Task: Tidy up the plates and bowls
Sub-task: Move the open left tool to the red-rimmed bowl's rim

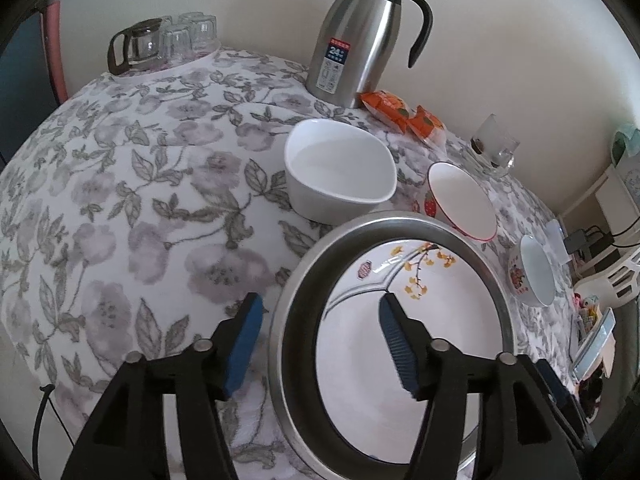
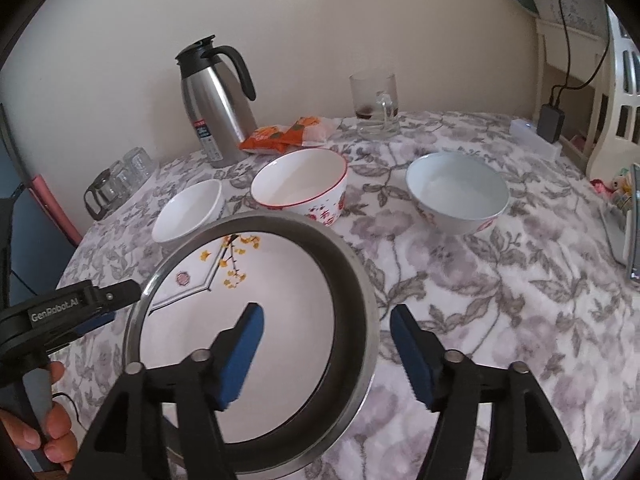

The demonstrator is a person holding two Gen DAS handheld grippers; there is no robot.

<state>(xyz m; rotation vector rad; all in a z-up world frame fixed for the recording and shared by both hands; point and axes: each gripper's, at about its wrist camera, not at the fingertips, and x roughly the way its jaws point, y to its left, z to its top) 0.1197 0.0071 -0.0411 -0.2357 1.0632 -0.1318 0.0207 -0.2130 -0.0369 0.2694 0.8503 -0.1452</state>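
A: How far has the sorting got?

B: One stack looks made. A plate (image 1: 400,320) with yellow blossoms lies inside a steel pan (image 2: 360,288) at the near middle of the desk (image 1: 120,200). Three bowls stand loose behind it. Left to right in the right view: a white bowl (image 2: 188,212), a red-rimmed bowl (image 2: 304,188) just beyond the pan, and a pale bowl (image 2: 456,192) well apart on the right. By his reckoning those three are what is left to gather.

A: And the tools?

B: The left tool (image 1: 320,340) stands wide, one pad outside the pan's left rim, one over the plate; neither presses on it. The right tool (image 2: 326,350) is wide too, astride the right rim and holding nothing.

A: Any writing?

B: The flask (image 1: 360,40) bears a label with "24" legible; the rest is too small. The left tool's body, seen from the right view, reads "GenRobot.AI". The orange packets' (image 2: 284,136) print cannot be made out.
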